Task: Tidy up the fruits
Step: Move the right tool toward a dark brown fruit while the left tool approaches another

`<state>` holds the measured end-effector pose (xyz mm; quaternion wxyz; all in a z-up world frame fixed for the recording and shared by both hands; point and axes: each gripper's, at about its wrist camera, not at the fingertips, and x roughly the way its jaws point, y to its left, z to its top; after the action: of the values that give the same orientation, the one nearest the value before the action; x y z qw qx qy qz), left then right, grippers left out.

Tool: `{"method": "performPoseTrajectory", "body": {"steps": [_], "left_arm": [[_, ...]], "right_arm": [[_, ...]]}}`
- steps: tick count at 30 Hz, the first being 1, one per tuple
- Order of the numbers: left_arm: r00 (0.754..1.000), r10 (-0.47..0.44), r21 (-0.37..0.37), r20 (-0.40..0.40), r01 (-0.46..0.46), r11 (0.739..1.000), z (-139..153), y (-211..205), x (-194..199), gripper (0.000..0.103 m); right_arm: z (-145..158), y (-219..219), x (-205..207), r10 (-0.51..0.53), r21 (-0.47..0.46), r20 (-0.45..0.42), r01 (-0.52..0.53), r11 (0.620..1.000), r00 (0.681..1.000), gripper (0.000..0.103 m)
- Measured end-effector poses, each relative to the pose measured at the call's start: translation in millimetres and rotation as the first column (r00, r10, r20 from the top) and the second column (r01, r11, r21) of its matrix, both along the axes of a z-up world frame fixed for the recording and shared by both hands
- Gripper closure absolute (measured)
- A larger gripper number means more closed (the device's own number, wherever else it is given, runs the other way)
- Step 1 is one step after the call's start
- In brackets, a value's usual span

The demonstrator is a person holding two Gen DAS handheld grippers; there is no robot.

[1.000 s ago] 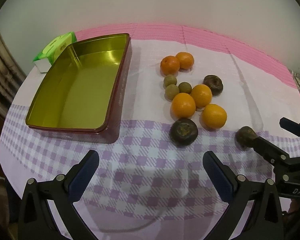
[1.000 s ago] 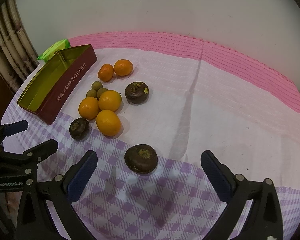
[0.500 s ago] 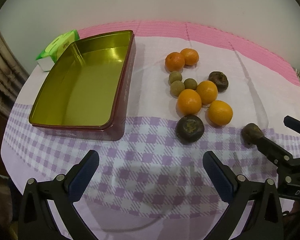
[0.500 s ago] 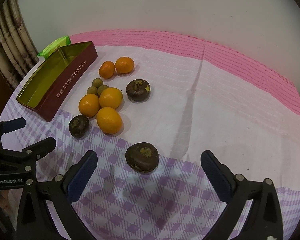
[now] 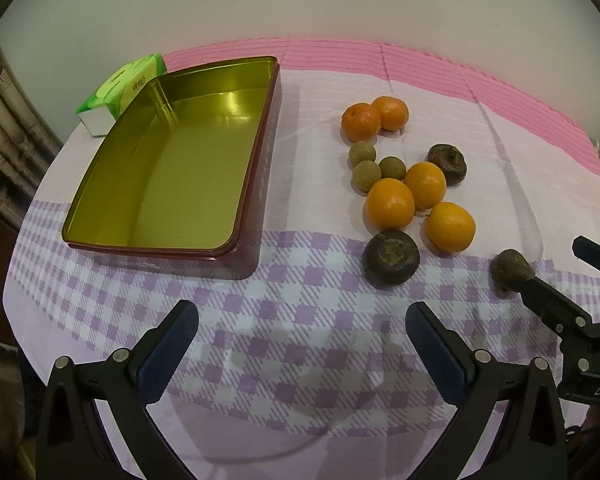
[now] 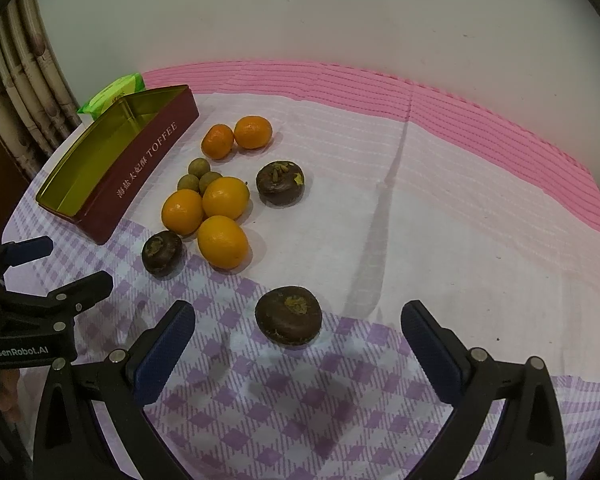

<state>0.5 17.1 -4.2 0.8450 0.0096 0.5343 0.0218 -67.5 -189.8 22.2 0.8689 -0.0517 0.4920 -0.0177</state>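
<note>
A: How do the jaws stand?
B: Both pairs gape wide and hold nothing. The right gripper (image 6: 298,344) hovers over the table's checked cloth (image 6: 260,420), a dark brown fruit (image 6: 288,314) lying between its blue pads. The left gripper (image 5: 302,344) has only cloth between its pads.
A: Any writing?
B: "GenRobot.AI" on the left gripper's body in the right wrist view; "DAS", cut off, on the right gripper's body in the left.
A: Farther out?
B: Five oranges (image 5: 390,203), three small olive-brown fruits (image 5: 366,175) and two more dark ones (image 5: 390,253) cluster beside the empty red tin (image 6: 112,160), lettered "TOFFEE" after Chinese characters. A green packet (image 5: 120,90) sits behind it, print unreadable.
</note>
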Motion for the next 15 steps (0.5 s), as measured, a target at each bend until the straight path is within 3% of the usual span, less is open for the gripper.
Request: {"method": "performPoseTrajectory", "body": {"steps": [15], "left_arm": [[1.0, -0.001, 0.003, -0.004, 0.001, 1.0, -0.4, 2.3, -0.5, 0.001]], "right_arm": [[-2.6, 2.8, -0.1, 0.001, 0.006, -0.006, -0.001, 1.0, 1.0, 0.005]]}}
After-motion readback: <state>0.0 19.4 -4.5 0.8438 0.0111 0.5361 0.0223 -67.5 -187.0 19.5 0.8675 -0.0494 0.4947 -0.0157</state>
